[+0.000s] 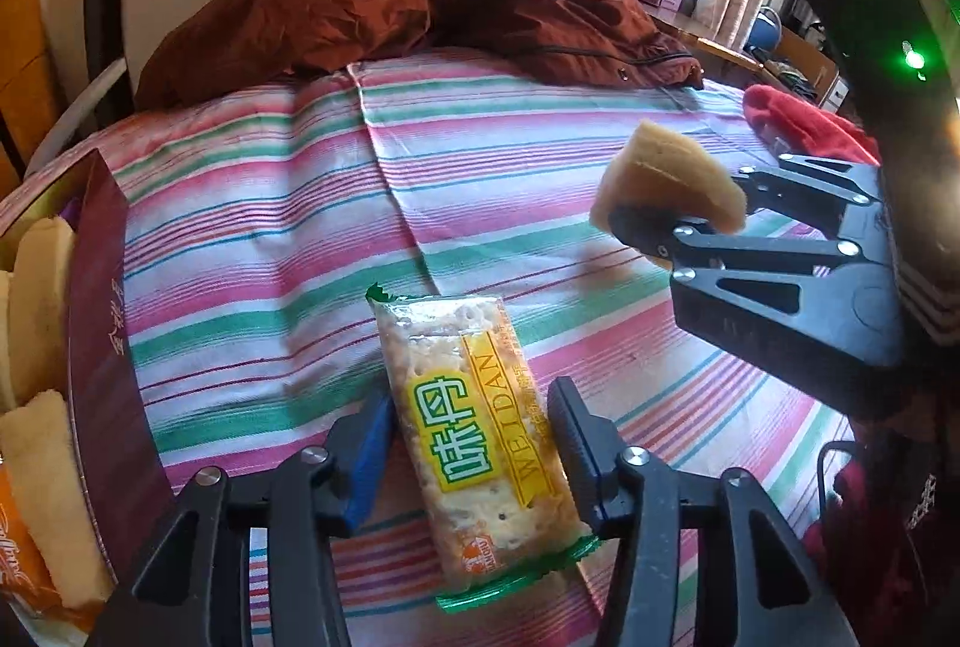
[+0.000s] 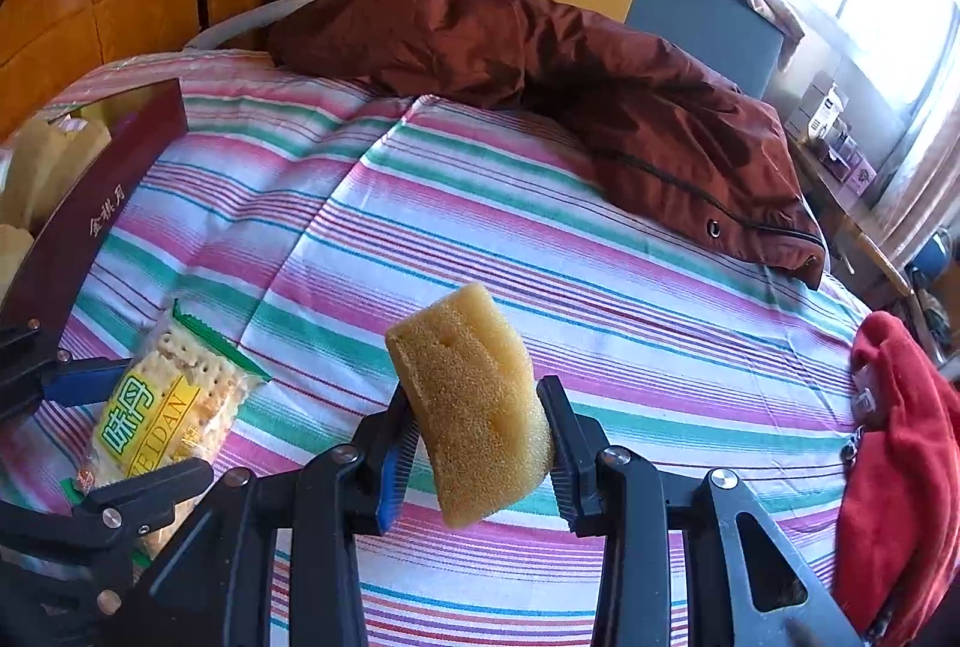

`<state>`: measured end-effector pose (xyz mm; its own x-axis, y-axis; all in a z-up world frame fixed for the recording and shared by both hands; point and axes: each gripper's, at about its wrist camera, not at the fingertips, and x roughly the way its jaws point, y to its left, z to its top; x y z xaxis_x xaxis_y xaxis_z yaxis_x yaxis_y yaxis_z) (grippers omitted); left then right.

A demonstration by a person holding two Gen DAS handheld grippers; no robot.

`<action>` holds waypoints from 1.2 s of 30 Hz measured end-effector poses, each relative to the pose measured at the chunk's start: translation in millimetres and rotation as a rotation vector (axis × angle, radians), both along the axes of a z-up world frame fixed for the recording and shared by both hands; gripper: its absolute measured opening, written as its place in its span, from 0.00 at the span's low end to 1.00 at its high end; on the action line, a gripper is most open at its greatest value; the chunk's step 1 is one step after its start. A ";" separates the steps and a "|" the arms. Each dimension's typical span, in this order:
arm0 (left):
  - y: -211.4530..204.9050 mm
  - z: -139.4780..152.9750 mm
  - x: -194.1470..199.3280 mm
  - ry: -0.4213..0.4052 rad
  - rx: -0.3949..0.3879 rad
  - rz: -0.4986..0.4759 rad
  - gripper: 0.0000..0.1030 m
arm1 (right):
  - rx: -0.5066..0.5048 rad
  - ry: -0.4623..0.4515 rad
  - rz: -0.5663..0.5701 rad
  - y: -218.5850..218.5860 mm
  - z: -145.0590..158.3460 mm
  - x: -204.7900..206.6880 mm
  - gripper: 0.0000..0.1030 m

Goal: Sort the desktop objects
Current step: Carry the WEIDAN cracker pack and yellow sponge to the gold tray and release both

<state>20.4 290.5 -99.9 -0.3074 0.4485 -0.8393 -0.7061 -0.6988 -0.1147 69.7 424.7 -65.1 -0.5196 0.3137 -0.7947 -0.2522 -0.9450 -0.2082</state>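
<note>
A cracker packet with green ends and a yellow label lies on the striped cloth; it also shows in the right wrist view. My left gripper is open, its jaws on either side of the packet with gaps. My right gripper is shut on a yellow sponge and holds it above the cloth. In the left wrist view the right gripper holds the sponge at the right.
A dark red box with pale foam pieces and an orange packet stands at the left, also seen in the right wrist view. A brown jacket lies at the back. A red cloth lies at the right.
</note>
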 end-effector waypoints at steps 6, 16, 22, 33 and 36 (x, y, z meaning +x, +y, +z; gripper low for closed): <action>9.8 -4.7 2.3 0.050 -0.041 -0.020 0.53 | -0.020 -0.017 -0.002 4.7 -5.0 -0.1 0.38; 0.0 7.2 7.4 0.074 -0.006 -0.035 0.48 | -0.054 -0.014 -0.011 12.3 -6.9 0.1 0.38; -17.6 45.6 13.0 0.125 0.070 -0.022 0.48 | -0.073 0.009 -0.019 12.8 -1.1 1.6 0.38; -89.6 96.6 3.4 0.225 0.142 0.136 0.48 | -0.076 0.015 0.058 -28.7 18.8 -3.5 0.38; -112.2 103.0 -2.0 0.251 0.143 0.194 0.48 | -0.077 0.035 0.098 -49.7 32.4 -8.7 0.38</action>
